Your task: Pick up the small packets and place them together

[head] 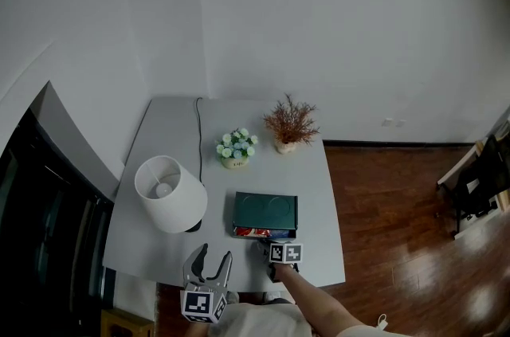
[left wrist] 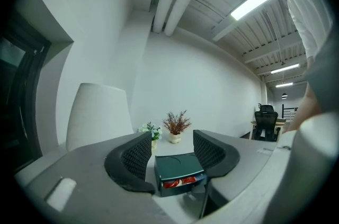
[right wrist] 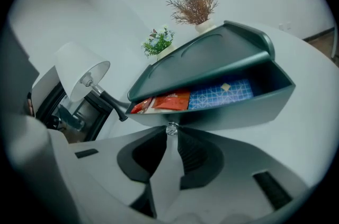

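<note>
We've got the right tongs point(right wrist: 171, 134) pinching the drawer point(right wrist: 238, 112) knob point(right wrist: 171, 129); left tongs point(left wrist: 171, 146) wide, empty. Packets point(right wrist: 169, 101) sit inside (red, blue).

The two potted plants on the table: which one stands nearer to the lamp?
The small plant with white and green flowers. It stands left of the reddish-brown dry plant, on the side of the lamp.
</note>
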